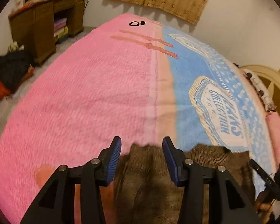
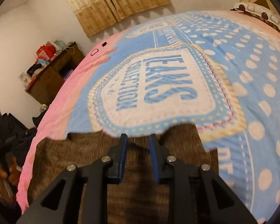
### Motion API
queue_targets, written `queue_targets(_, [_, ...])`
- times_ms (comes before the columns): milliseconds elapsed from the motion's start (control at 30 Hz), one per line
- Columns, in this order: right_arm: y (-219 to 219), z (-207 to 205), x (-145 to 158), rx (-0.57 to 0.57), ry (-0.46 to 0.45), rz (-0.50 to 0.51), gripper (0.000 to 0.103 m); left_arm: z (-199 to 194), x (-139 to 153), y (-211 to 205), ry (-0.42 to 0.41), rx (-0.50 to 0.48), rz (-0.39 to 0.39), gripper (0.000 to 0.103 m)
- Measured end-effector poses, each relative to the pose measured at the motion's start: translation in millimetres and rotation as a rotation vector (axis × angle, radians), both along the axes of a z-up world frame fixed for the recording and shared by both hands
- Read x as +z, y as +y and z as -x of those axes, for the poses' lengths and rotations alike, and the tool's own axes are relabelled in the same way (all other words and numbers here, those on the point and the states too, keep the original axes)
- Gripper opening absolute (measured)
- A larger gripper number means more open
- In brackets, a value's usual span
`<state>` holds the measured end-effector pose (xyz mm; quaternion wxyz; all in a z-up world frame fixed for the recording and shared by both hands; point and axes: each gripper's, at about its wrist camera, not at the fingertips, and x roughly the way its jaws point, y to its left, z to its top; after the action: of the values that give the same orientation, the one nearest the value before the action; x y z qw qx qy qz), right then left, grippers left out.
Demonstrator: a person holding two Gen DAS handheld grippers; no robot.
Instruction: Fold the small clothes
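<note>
Your brown ribbed garment (image 1: 151, 169) lies rumpled on the blanket (image 1: 84, 93); left gripper (image 1: 141, 143) and right gripper (image 2: 138, 140) hover spread, gripping nothing.

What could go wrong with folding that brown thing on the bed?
The brown cloth lies near the blanket's edge, so a tug might slide it off the bed. Both views are blurred, so a grab might miss or catch the fuzzy blanket too. The left gripper and right gripper stand with jaws apart, empty, so the cloth could stay bunched.
</note>
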<state>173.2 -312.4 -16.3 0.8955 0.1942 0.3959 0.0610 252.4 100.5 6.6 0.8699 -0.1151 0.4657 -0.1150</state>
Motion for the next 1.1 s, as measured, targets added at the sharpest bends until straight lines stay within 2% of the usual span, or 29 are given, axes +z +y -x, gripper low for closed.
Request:
queue_targets(100, [0.7,36.6,7.1,0.014,-0.02,0.046,0.029,41.2,-6.4,20.3,0.013,0.003,0.06,0.047])
queue_targets(200, [-15.9,83.1,14.3,-0.053,-0.065,0.035,0.042,90.1,-14.4,30.9,0.013,0.027,0.137,0.047])
queue_targets(300, [-38.8,141.5,16.8,-0.156,-0.098,0.005,0.046,132.8,-28.6,35.7,0.029,0.016,0.164,0.048])
queue_targets(367, [-45.3,172.4,12.2,-0.196,-0.088,-0.005,0.055,159.0,-35.8,34.9,0.027,0.023,0.174,0.048])
queue_targets(467, [-40.8,202.3,1.1,-0.213,-0.052,0.011,0.056,181.7,-40.0,30.3,0.011,0.015,0.211,0.048])
queue_targets(500, [-37.9,208.7,-2.4,-0.21,-0.047,0.017,0.056,183.6,-42.5,27.9,0.012,0.015,0.22,0.051])
queue_targets(567, [-28.8,214.8,-13.2,-0.173,-0.018,0.008,0.056,185.8,-47.7,20.3,0.03,0.019,0.187,0.056])
queue_targets(633, [-18.3,210.5,-26.7,-0.147,0.01,-0.003,0.056,187.3,-47.4,15.8,0.003,0.036,0.162,0.06])
queue_targets(700, [-8.9,202.1,-34.7,-0.129,0.018,0.023,0.056,191.8,-48.1,15.1,0.011,0.044,0.156,0.061])
queue_targets(733, [-1.3,200.1,-34.6,-0.129,0.0,0.069,0.056,194.0,-46.6,15.0,0.016,0.051,0.157,0.061])
queue_targets(800, [18.2,192.1,-32.2,-0.071,-0.006,0.153,0.047,198.6,-44.4,17.1,0.014,0.048,0.167,0.063])
queue_targets(833, [23.7,193.1,-31.4,-0.056,-0.007,0.187,0.025,199.4,-44.1,18.0,0.012,0.046,0.165,0.063])
queue_targets(867, [31.9,190.2,-30.3,-0.025,0.0,0.251,0.013,199.6,-45.4,18.2,0.019,0.048,0.156,0.063])
queue_targets(900, [34.3,189.3,-29.4,-0.009,0.004,0.283,0.012,198.7,-46.7,18.7,0.027,0.047,0.155,0.063])
queue_targets(967, [26.6,193.4,-23.4,0.001,0.0,0.248,0.011,198.9,-49.5,22.0,0.021,0.044,0.174,0.065])
queue_targets(1033, [14.9,202.1,-25.7,-0.009,-0.004,0.227,0.011,196.2,-52.8,23.3,0.018,0.048,0.211,0.075])
queue_targets(1100, [6.9,201.6,-35.9,-0.017,0.026,0.226,0.011,194.4,-54.5,23.9,0.007,0.059,0.233,0.077])
